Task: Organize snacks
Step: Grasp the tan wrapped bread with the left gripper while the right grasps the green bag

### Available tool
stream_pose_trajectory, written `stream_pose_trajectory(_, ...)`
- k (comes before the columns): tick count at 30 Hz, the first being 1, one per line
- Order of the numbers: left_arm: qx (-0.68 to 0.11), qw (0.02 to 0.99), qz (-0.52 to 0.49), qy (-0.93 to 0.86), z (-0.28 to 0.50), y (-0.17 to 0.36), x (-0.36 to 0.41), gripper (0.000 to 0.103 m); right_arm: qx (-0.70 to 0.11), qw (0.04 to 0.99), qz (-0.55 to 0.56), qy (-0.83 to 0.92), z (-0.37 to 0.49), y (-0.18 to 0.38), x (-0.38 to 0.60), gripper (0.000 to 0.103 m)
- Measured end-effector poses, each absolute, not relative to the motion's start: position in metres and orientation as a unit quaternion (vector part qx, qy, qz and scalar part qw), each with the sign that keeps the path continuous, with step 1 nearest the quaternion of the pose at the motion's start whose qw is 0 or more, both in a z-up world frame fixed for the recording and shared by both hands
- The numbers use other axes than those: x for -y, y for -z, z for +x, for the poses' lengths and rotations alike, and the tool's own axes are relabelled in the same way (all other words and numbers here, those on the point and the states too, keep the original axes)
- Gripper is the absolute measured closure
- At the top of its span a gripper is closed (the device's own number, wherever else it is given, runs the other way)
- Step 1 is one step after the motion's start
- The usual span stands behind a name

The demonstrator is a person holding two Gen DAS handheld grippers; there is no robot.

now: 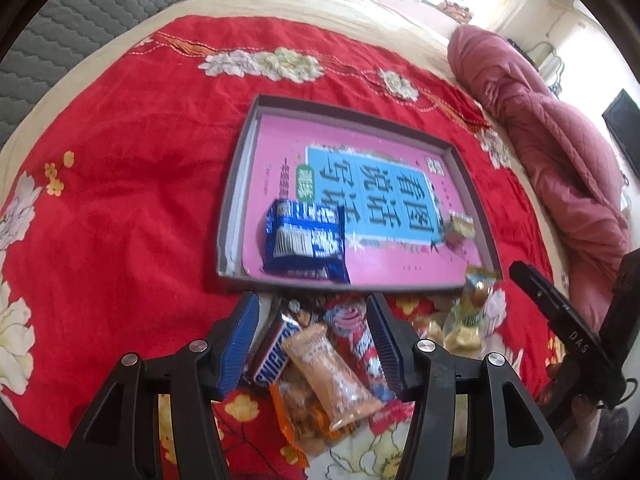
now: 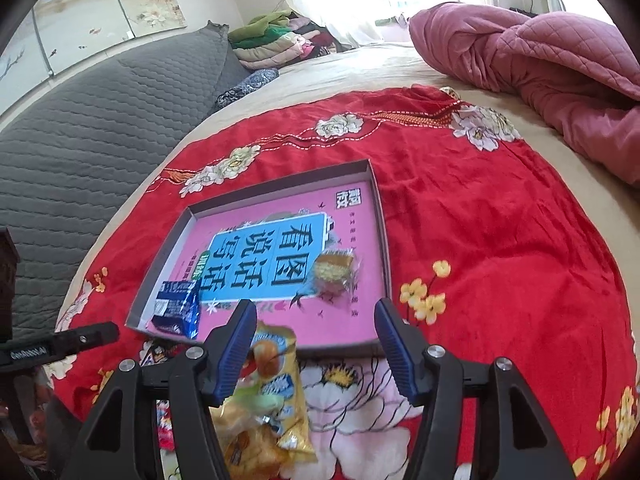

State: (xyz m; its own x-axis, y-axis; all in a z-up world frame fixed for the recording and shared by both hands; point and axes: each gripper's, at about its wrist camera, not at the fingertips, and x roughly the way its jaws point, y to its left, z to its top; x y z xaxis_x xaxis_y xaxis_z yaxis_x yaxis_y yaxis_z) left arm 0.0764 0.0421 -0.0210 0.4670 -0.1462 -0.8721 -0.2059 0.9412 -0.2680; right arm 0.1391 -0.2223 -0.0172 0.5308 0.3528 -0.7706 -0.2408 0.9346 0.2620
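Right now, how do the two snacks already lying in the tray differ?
The blue packet is the larger and has an opaque printed wrapper; the small cake is smaller, in a clear wrapper that shows golden-brown cake. The blue packet lies at the tray's near corner on the left gripper's side, overlapping the near rim; the small cake lies toward the opposite side, on the pink book cover. Both lie flat inside the tray, touched by neither gripper.

The left claw's arms (image 1: pixel 312 344) cover part of the snack pile (image 1: pixel 320 368), whose lower wrappers seem blurred.
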Motion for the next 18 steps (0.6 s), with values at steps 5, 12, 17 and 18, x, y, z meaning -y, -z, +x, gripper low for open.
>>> stream_pose_trajectory(5, -0.526, 0.834, -0.167, -0.018, 0.069, 0.025, -0.04, 0.045, -0.462, 0.866, 0.066, -0.178, 0.125, 0.015, 0.218, 0.042)
stream_pose_trajectory(12, -0.544, 0.821, -0.175, -0.013, 0.062, 0.034, -0.04, 0.045, -0.489, 0.844, 0.074, -0.208, 0.099, 0.017, 0.203, 0.042)
stream_pose_trajectory(17, -0.556, 0.811, -0.182, -0.002, 0.06, 0.041, -0.036, 0.045, -0.507, 0.831, 0.08, -0.216, 0.087, 0.021, 0.198, 0.042)
stream_pose_trajectory(18, -0.558, 0.81, -0.181, -0.001, 0.06, 0.043, -0.034, 0.045, -0.511, 0.827, 0.084, -0.217, 0.086, 0.022, 0.198, 0.042)
